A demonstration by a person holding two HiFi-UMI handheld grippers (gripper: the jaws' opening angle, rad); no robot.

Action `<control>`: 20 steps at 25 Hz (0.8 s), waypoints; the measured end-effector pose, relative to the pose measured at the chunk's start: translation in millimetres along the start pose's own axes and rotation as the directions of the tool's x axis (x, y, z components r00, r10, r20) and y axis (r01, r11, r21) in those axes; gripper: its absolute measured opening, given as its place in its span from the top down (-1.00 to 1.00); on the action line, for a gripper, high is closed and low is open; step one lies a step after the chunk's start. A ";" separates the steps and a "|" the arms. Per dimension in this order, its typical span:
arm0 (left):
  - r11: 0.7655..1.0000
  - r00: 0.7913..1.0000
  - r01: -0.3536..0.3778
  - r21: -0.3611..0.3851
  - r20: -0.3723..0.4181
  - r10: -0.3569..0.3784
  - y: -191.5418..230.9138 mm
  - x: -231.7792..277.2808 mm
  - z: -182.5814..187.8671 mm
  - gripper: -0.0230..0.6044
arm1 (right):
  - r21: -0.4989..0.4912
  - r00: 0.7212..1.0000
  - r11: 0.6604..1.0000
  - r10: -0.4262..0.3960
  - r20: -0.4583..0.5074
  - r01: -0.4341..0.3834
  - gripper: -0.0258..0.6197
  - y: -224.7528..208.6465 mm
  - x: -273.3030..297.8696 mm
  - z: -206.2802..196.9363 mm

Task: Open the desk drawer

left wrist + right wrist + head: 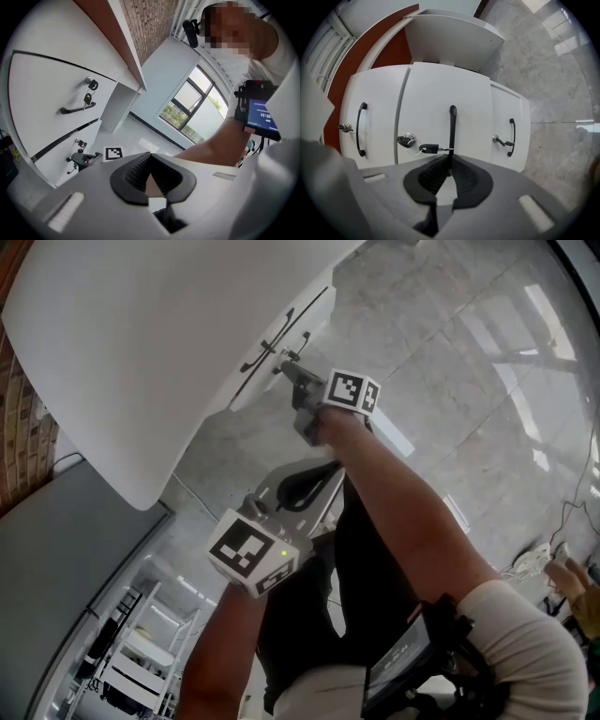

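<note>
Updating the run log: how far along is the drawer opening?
Done: right gripper is shut on the middle drawer's handle. In hand: just that grasp; the drawer front looks flush with its neighbours, no pull visible. Left: drawing it out. Left gripper is shut and empty.
</note>
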State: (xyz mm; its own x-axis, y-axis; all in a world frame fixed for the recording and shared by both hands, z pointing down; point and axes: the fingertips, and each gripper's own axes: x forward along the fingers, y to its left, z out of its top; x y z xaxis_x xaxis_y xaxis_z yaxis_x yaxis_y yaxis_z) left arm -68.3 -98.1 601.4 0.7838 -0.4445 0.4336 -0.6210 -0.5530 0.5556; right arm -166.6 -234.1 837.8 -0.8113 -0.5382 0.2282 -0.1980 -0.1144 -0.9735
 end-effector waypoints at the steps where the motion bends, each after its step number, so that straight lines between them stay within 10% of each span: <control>1: 1.000 1.000 0.004 0.000 0.001 -0.004 -1.5 0.7 0.7 0.91 | 0.005 1.000 1.000 -0.002 0.003 0.002 0.84 -1.8 -6.4 -0.9; 20: 0.999 0.999 0.043 -0.007 -0.002 -0.043 -36.5 5.8 -1.5 0.91 | 0.048 0.997 0.996 -0.074 0.031 0.073 0.85 -22.2 -91.4 -17.3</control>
State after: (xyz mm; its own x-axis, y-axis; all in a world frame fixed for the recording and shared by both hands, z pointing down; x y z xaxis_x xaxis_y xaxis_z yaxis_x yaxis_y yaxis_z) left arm -41.1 -79.4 584.6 0.8098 -0.4191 0.4106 -0.5866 -0.5666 0.5786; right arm -97.7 -168.0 838.7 -0.7772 -0.5536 0.2991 -0.2295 -0.1932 -0.9539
